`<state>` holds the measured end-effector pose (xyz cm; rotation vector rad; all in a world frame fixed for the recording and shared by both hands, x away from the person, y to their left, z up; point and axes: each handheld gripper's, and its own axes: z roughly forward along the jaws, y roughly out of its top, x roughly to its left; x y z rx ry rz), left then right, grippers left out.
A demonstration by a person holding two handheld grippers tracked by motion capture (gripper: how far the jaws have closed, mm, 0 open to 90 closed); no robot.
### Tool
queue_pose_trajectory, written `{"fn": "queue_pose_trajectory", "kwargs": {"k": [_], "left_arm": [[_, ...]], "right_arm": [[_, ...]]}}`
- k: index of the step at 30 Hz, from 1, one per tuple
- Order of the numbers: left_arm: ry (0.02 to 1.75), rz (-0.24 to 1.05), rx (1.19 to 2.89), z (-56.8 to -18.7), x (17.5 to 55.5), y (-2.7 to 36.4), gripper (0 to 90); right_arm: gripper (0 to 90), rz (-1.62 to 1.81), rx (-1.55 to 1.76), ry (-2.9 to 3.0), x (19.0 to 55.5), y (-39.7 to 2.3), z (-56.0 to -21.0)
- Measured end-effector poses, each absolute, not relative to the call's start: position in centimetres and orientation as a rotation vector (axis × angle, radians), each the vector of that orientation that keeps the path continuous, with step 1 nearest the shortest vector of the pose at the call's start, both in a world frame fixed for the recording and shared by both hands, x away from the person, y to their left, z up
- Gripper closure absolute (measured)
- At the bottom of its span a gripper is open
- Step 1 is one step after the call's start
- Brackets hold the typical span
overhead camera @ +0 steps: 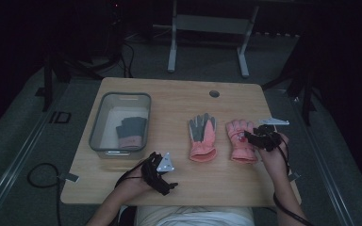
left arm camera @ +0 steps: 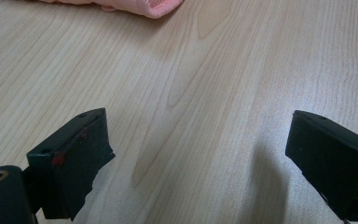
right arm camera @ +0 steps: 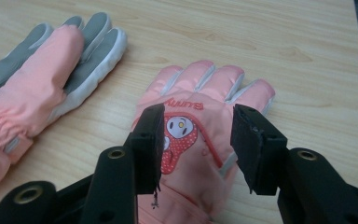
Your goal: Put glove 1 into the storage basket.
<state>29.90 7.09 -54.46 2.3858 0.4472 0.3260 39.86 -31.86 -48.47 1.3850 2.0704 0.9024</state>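
1. Spreading across the middle of the room is the pale wooden table (overhead camera: 179, 181) with rounded corners and a small round hole near its far edge
2. On its left side sits a grey rectangular plastic bin (overhead camera: 96, 123) with a dark grey and pink glove (overhead camera: 132, 132) lying inside it
3. Near the table's centre lies a pink padded glove, grey palm up (overhead camera: 202, 137), fingers pointing away from the person; in the right gripper view it lies just left of the other glove, apart from it
4. To its right lies a pink padded glove with a red cartoon patch (right arm camera: 200, 116) on its back, flat on the wood, fingers also pointing away
5. The right gripper (right arm camera: 196, 144) hovers just over this patched glove, its black jaws parted about halfway, one to each side of the patch; nothing is clamped between them
6. The left gripper (left arm camera: 200, 158) rests at the near left of the table, jaws spread wide over bare wood and holding nothing, with a pink glove's cuff edge well ahead of them
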Motion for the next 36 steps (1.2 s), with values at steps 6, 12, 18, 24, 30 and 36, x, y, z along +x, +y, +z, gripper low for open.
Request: {"fn": "queue_pose_trajectory", "kwargs": {"k": [6, 12, 18, 24, 30, 36], "left_arm": [[0.444, 0.330, 2.393, -54.5, 29.9, 7.0, 6.1], [0.440, 0.333, 2.402, -54.5, 29.9, 7.1, 6.1], [0.443, 0.335, 2.402, -54.6, 29.9, 7.1, 6.4], [0.446, 0.335, 2.403, -54.6, 29.9, 7.0, 6.3], [0.449, 0.328, 2.401, -54.6, 29.8, 7.0, 6.3], [0.442, 0.330, 2.402, -54.6, 29.8, 6.9, 6.4]], "right_arm": [[52.2, 0.913, 1.334, 2.149, 40.6, -32.2, -48.6], [46.4, 0.881, 1.339, 2.175, 41.3, -31.6, -50.7], [43.5, 0.779, 1.294, 2.161, 40.8, -30.5, -52.6], [51.1, 0.727, 1.269, 2.185, 40.9, -30.1, -52.9], [77.7, 0.715, 1.264, 2.166, 40.6, -29.5, -53.1], [85.4, 0.767, 1.327, 2.109, 40.4, -29.5, -52.6]]}}
